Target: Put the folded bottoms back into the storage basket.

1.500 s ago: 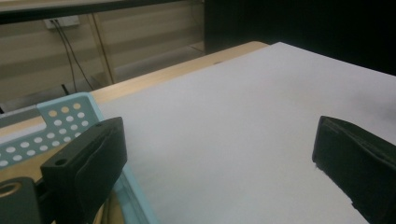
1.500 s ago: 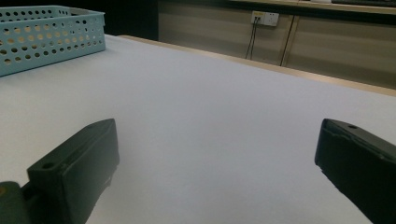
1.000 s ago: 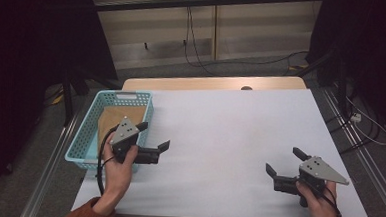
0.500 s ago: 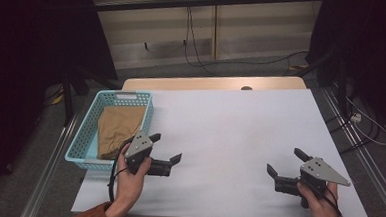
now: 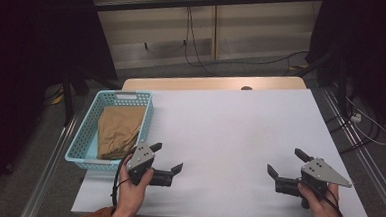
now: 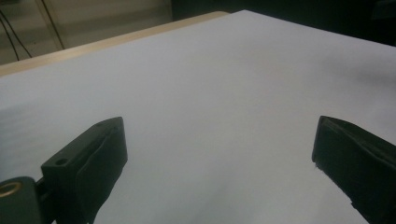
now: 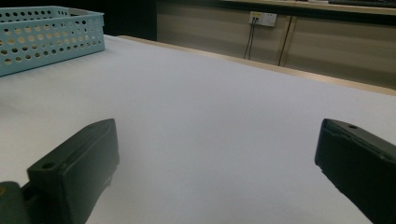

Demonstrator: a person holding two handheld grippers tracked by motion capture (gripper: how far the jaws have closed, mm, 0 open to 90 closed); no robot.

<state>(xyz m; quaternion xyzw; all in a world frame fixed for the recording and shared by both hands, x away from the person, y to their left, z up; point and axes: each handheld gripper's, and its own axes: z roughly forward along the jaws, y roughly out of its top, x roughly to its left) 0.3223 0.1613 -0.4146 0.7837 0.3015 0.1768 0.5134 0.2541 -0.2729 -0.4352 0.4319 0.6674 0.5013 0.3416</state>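
Since the folded brown cloth (image 5: 120, 131) lies inside the light-blue basket (image 5: 81, 132) at the bench's (image 5: 229, 135) left edge, with nothing else on the white surface, the putting-away looks finished or the taking-out not yet begun. Just right of the basket's near corner, the left gripper (image 5: 167, 158) holds its fingers wide apart and empty, the cloth behind and left of them. Well apart at the right, the right gripper (image 5: 284, 162) is likewise spread wide, holding nothing.
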